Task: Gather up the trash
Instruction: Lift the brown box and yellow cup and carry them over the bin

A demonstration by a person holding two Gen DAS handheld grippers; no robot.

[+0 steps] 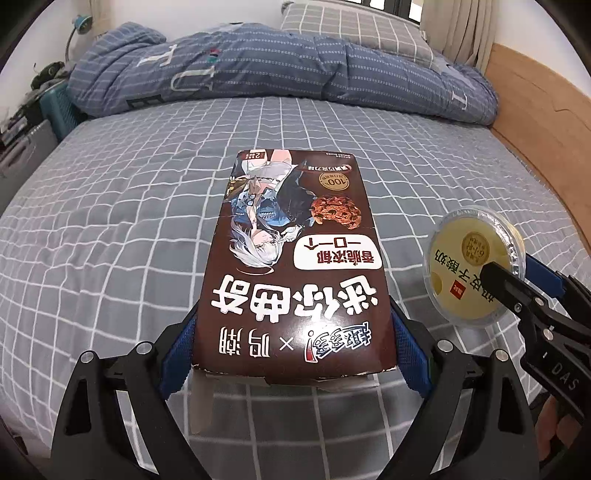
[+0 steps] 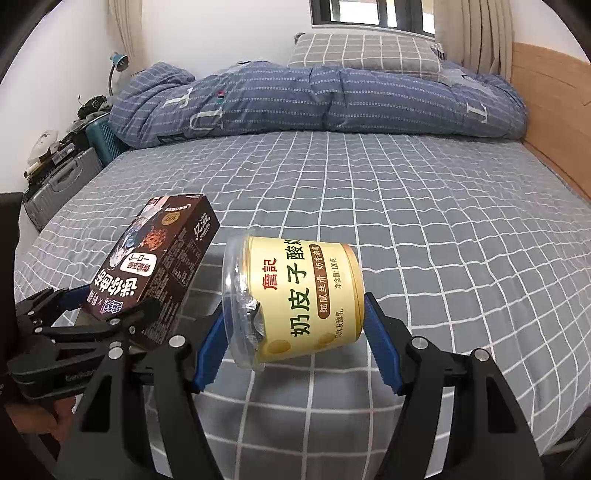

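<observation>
The left wrist camera sits just behind the left gripper (image 1: 293, 354), looking forward and downward along its fingers across the bed (image 1: 110, 221) toward the rolled duvet (image 1: 258, 74) and pillow (image 1: 351, 29). The cookie box (image 1: 295, 258) fills its near field. The right wrist camera, behind the right gripper (image 2: 291, 339), faces the same way, close on the yogurt cup (image 2: 303, 295). Both views share the bed, duvet, pillow and wooden headboard (image 1: 535, 129) (each also catches the other gripper at its edge).

Two black plastic grippers, left gripper (image 1: 293, 354) and right gripper (image 2: 295, 350), with blue ridged pads, silver screws, white lettering.
</observation>
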